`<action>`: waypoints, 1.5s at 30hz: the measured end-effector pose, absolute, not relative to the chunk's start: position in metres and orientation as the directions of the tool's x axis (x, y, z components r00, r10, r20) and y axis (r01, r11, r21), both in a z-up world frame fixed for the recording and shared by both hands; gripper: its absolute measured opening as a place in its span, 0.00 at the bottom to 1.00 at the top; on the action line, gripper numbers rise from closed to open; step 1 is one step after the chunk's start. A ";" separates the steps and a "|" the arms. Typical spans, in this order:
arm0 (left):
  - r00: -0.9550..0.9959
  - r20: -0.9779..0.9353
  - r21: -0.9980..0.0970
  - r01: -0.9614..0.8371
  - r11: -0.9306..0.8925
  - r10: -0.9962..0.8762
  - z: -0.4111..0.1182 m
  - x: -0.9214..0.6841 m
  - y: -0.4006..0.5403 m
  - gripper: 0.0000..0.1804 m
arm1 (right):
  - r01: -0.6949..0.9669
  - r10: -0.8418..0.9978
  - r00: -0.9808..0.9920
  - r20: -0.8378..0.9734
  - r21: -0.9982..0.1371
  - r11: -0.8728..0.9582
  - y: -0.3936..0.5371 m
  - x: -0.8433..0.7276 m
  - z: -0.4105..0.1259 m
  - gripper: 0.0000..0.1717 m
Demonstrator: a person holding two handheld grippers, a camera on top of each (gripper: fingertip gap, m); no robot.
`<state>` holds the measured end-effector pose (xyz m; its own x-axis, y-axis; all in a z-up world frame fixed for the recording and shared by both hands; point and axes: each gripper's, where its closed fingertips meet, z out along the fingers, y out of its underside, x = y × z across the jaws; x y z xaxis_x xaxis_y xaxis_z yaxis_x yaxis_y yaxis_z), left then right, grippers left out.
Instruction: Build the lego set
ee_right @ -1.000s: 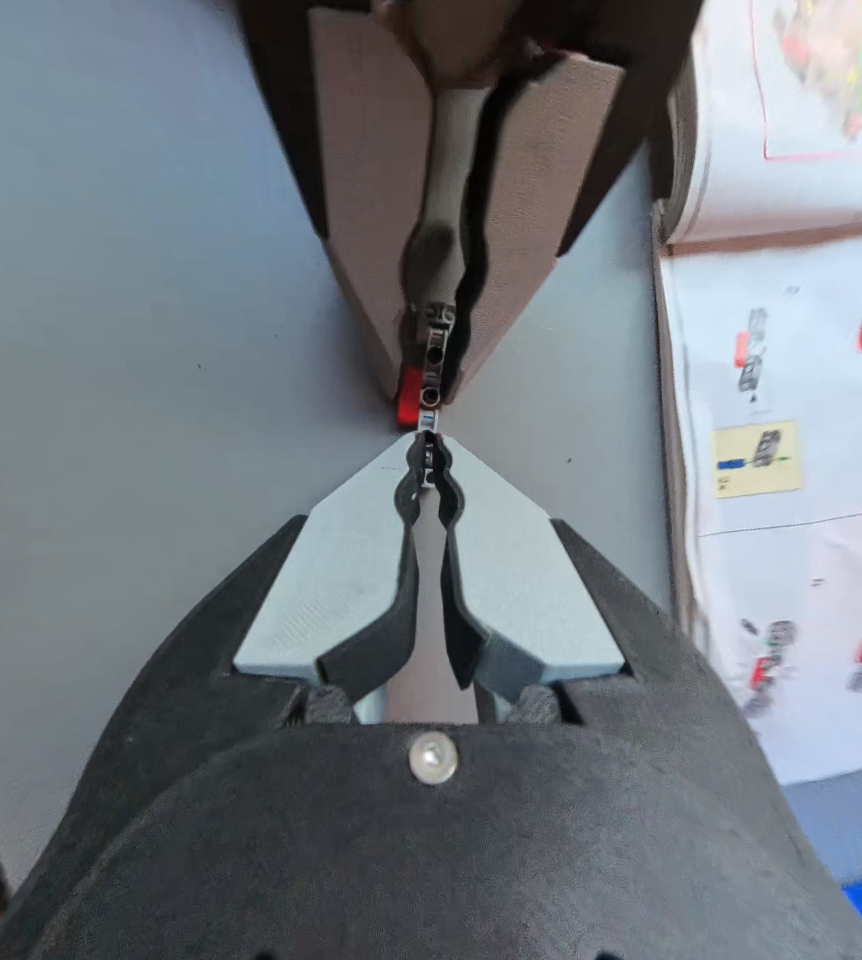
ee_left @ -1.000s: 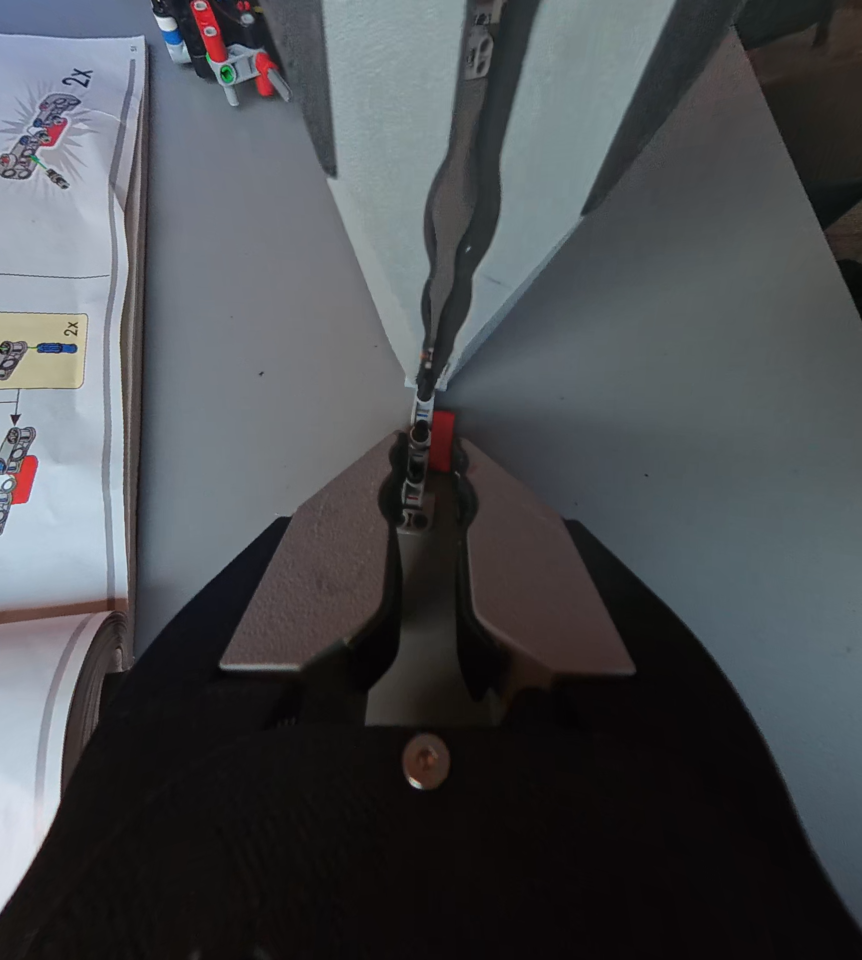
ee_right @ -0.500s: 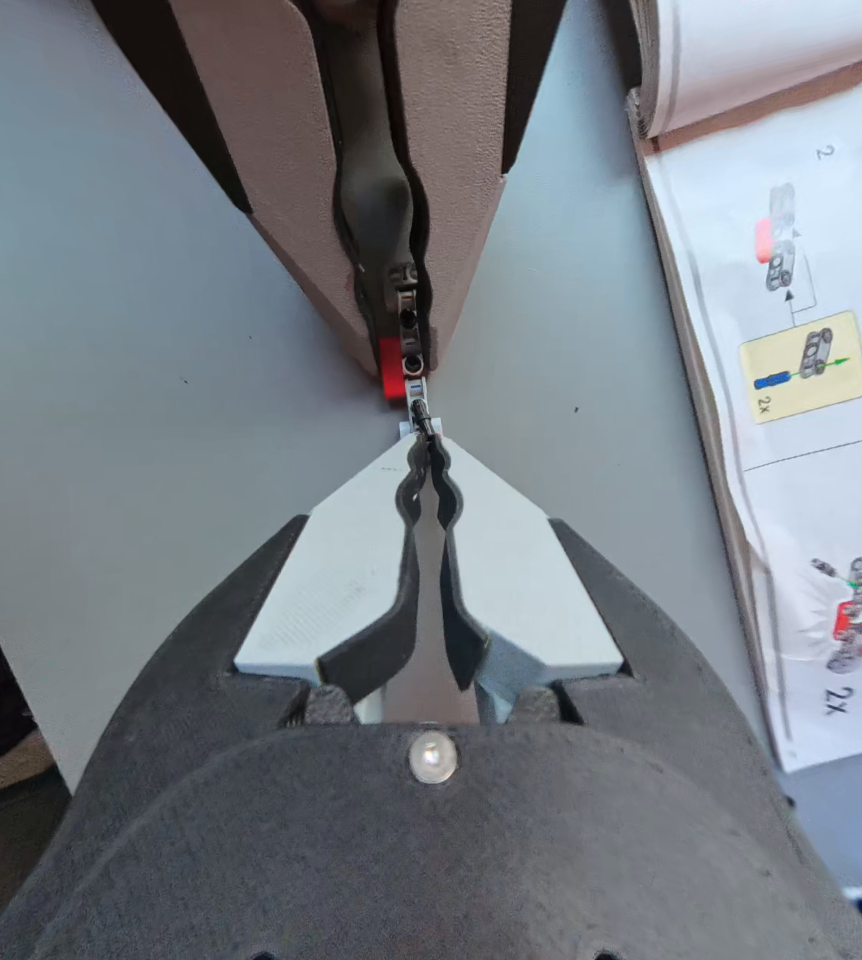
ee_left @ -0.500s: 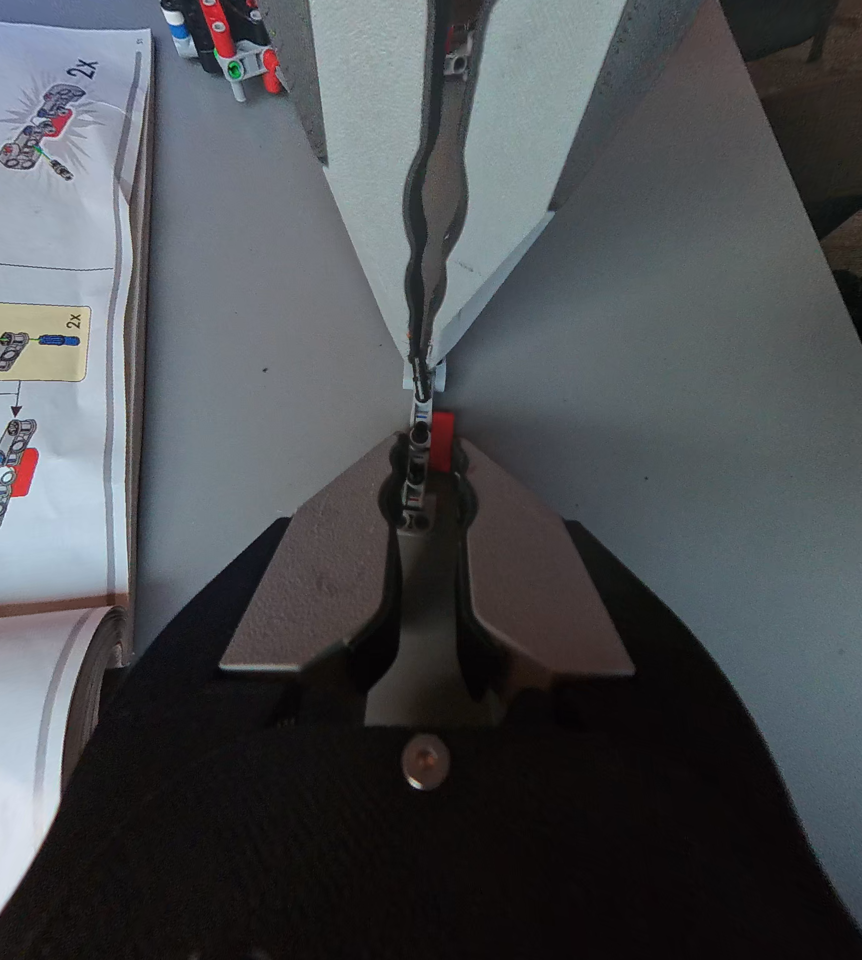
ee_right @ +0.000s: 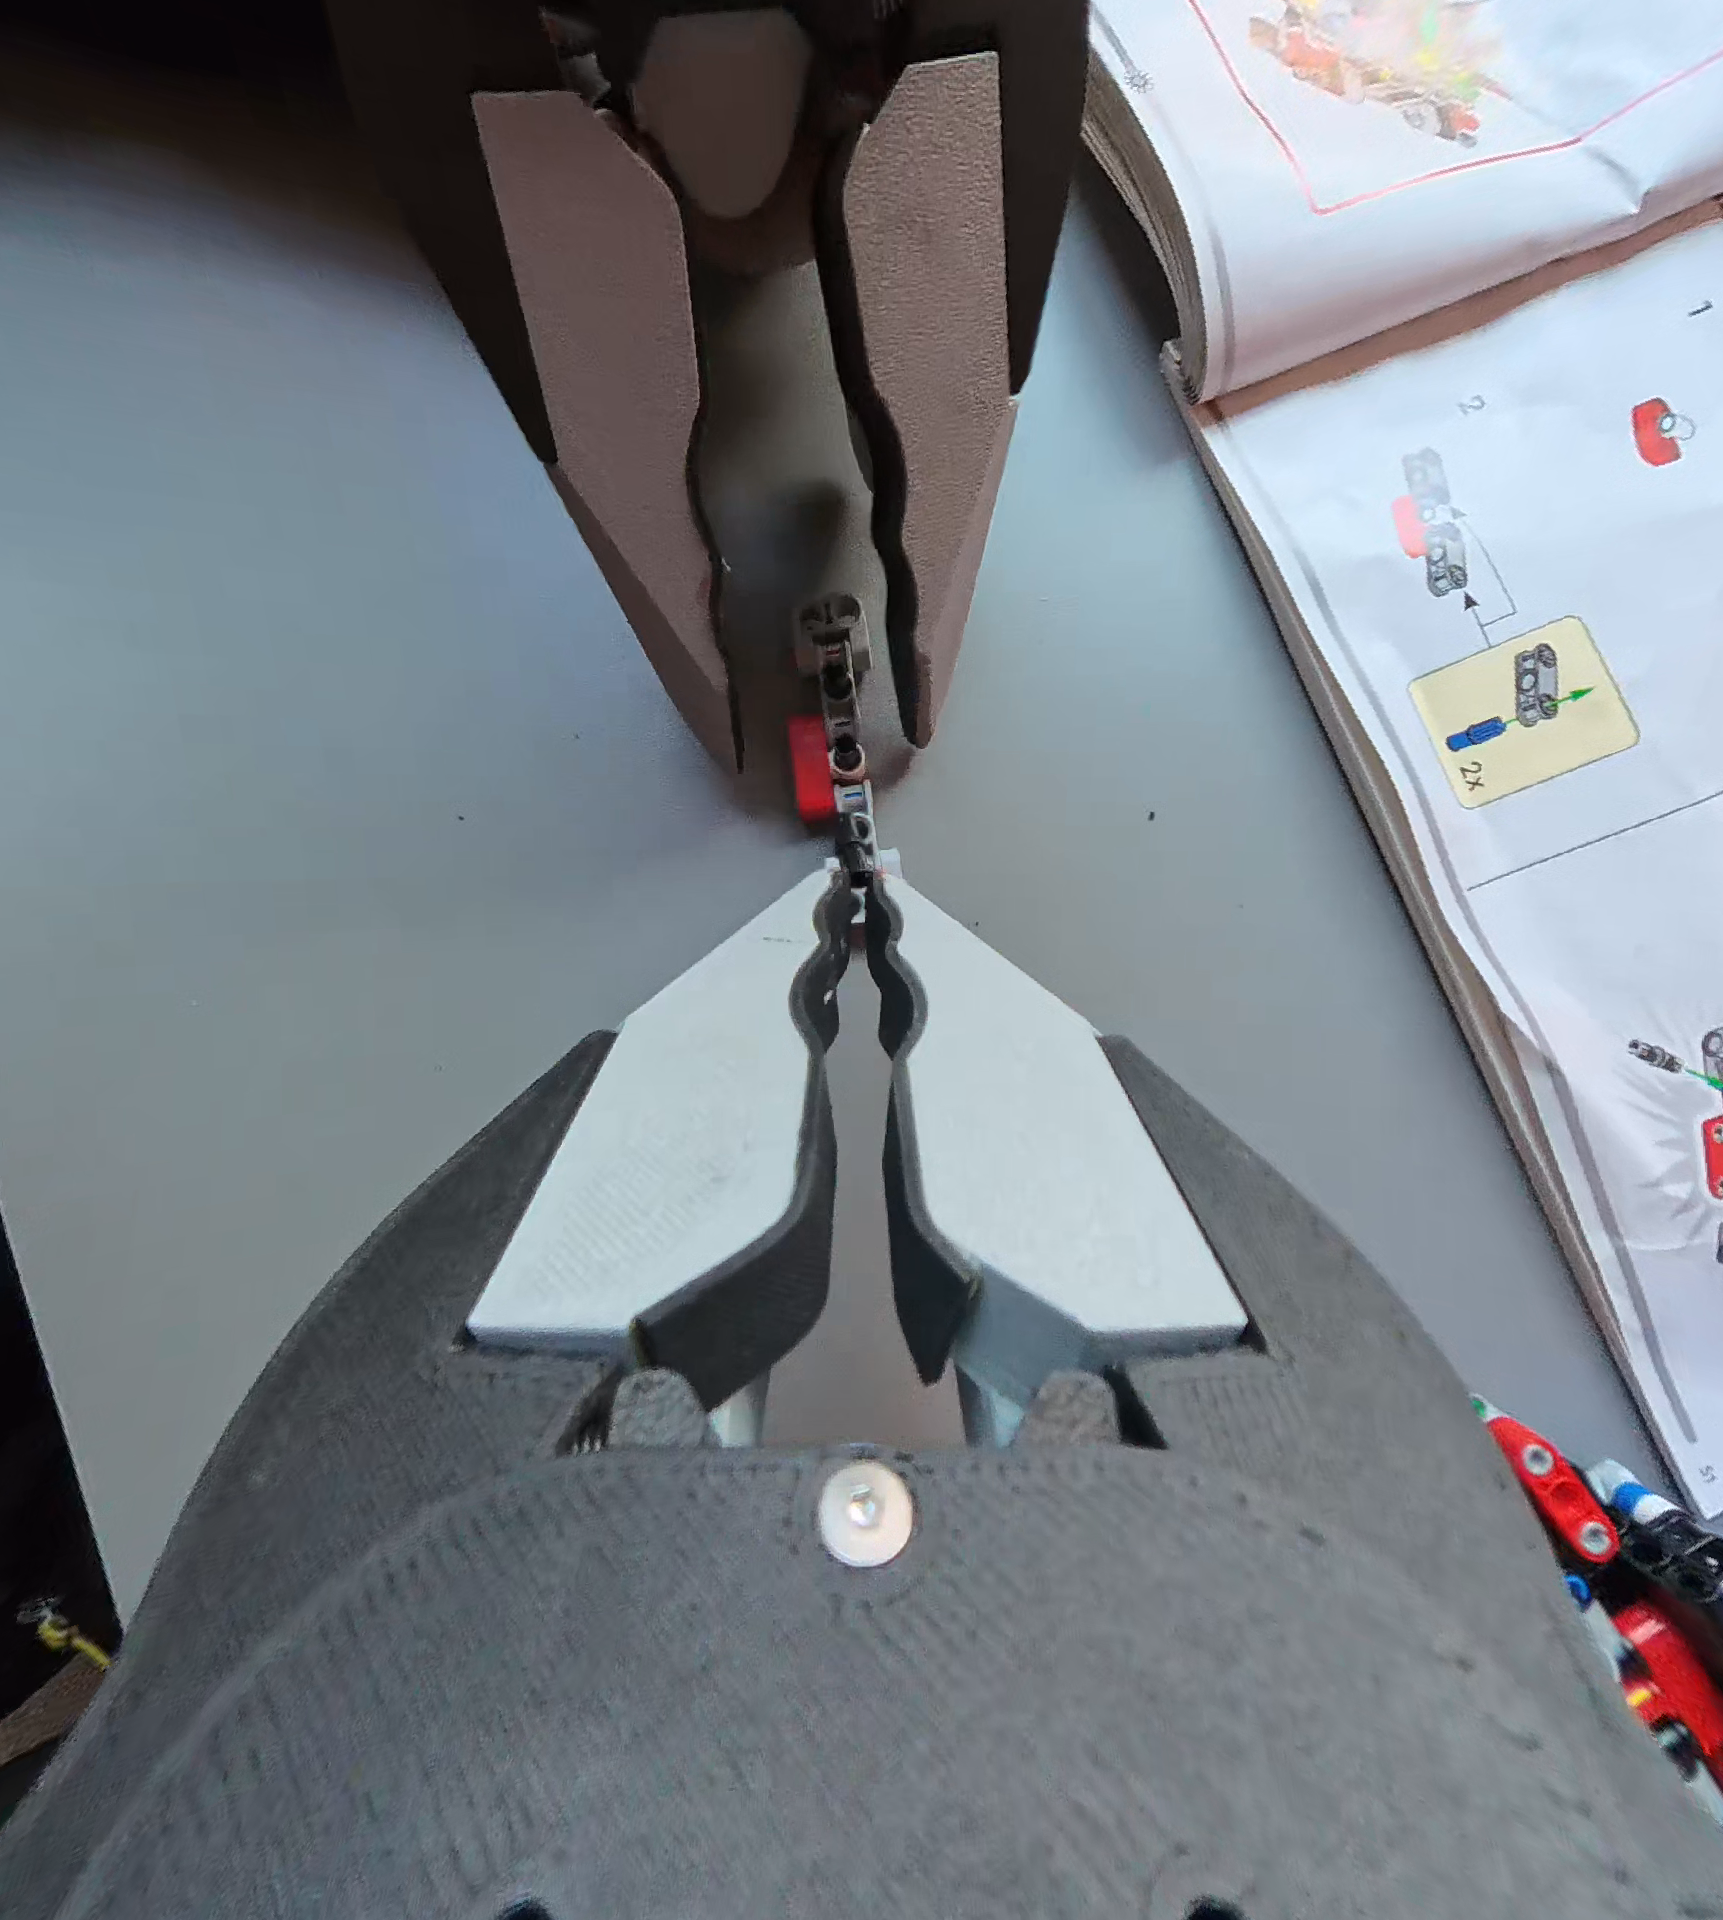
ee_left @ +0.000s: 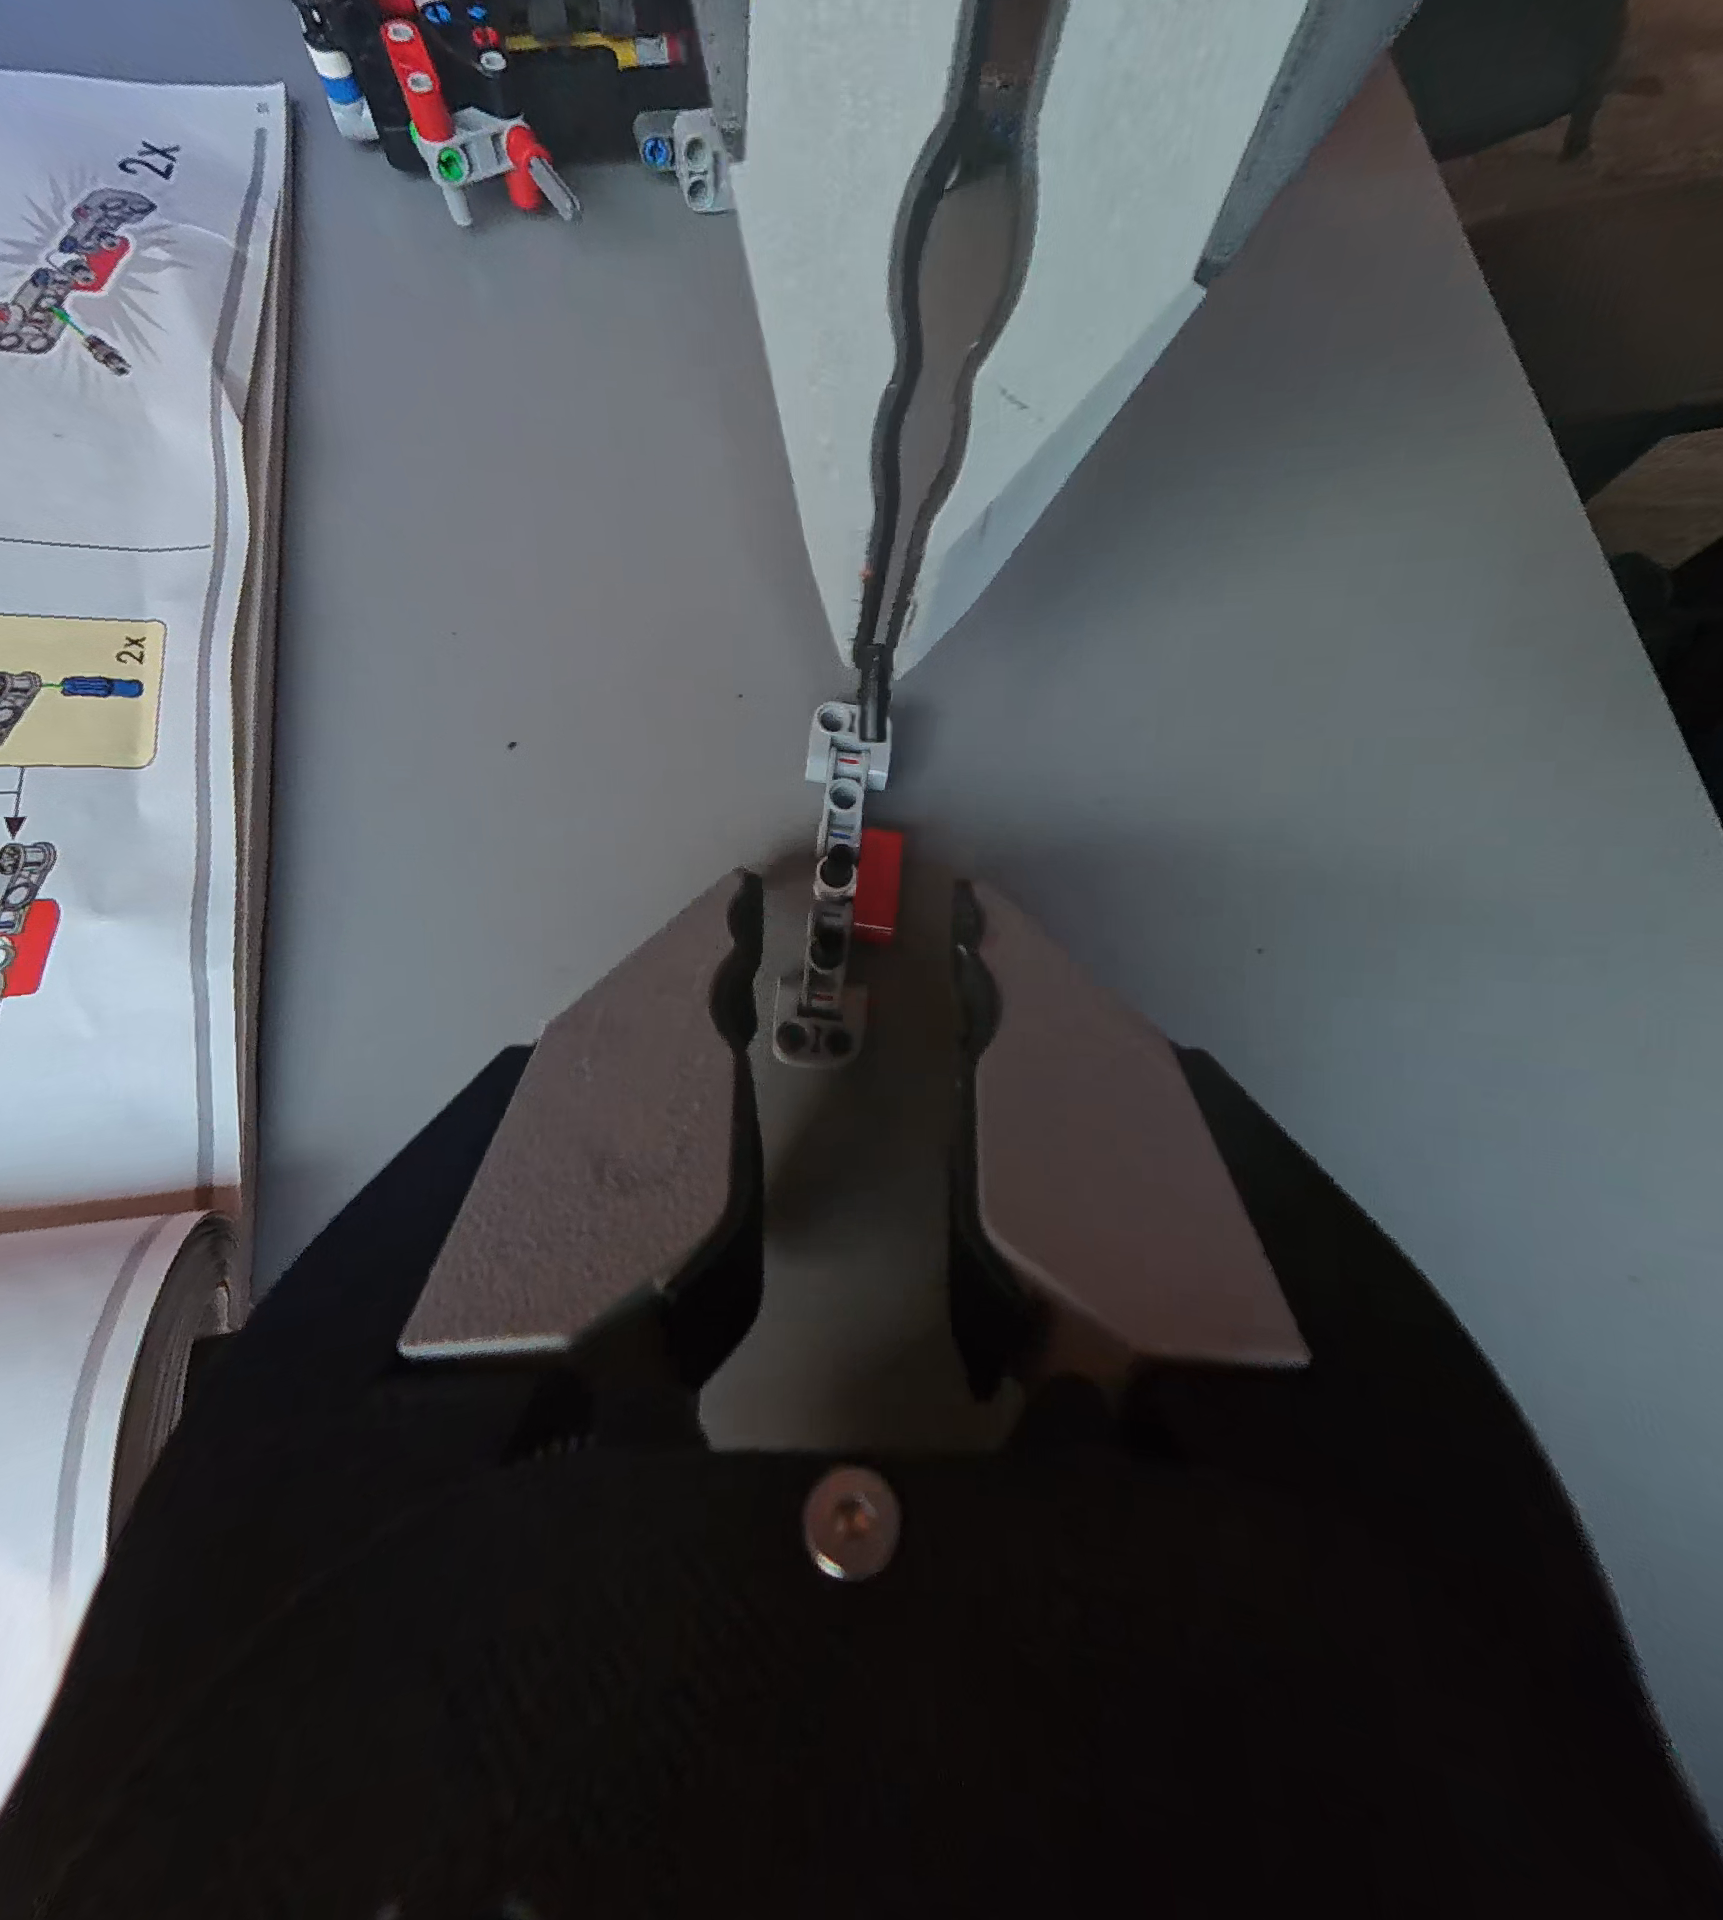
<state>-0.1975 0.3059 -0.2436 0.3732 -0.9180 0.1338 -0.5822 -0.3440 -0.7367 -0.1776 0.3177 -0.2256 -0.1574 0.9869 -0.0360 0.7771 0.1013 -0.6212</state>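
Here we see, from left to right, an open instruction booklet (ee_left: 57, 623), then the left gripper (ee_left: 852, 914) spread wide, pads clear of the grey-and-red brick assembly (ee_left: 836, 883) lying on the table (ee_left: 524, 520). It looks light, rigid and small. The right gripper (ee_right: 855, 894) pinches a black pin (ee_left: 872, 696) at its far end, a sound grip point.

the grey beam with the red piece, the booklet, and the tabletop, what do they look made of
Grey beam and red piece: likely moulded plastic, with crisp round holes, flat uniform colour and a slight sheen.
Booklet: paper, matte; its printed pages curl and stack at the fold.
Tabletop: smooth grey matte, perhaps laminate; the look leaves it open.
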 end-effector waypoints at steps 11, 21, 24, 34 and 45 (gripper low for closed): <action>0.370 0.036 -0.816 -0.525 -0.241 -0.928 -0.215 -0.185 0.307 0.09 | 0.693 0.989 -0.140 -0.046 -0.718 0.065 0.311 -0.182 -0.206 0.00; 0.371 -0.002 -0.822 -0.529 -0.210 -0.929 -0.211 -0.181 0.306 0.01 | 0.656 0.984 -0.151 -0.090 -0.754 0.032 0.306 -0.190 -0.204 0.00; 0.399 -0.058 -0.828 -0.531 -0.179 -0.915 -0.208 -0.181 0.311 0.01 | 0.606 0.976 -0.125 -0.180 -0.793 -0.069 0.308 -0.192 -0.197 0.00; 0.505 -0.200 -0.825 -0.549 -0.134 -0.840 -0.200 -0.184 0.326 0.01 | 0.507 0.925 -0.031 -0.378 -0.804 -0.311 0.319 -0.197 -0.189 0.01; 0.499 -0.122 -0.790 -0.572 -0.221 -0.858 -0.207 -0.196 0.326 0.10 | 0.564 0.939 -0.003 -0.343 -0.776 -0.282 0.324 -0.194 -0.197 0.00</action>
<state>-0.1965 0.3259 -0.2071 0.4986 -0.8582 -0.1218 -0.5724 -0.2205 -0.7897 -0.1936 0.3241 -0.1969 -0.0028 0.9394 -0.3429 0.5638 -0.2817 -0.7764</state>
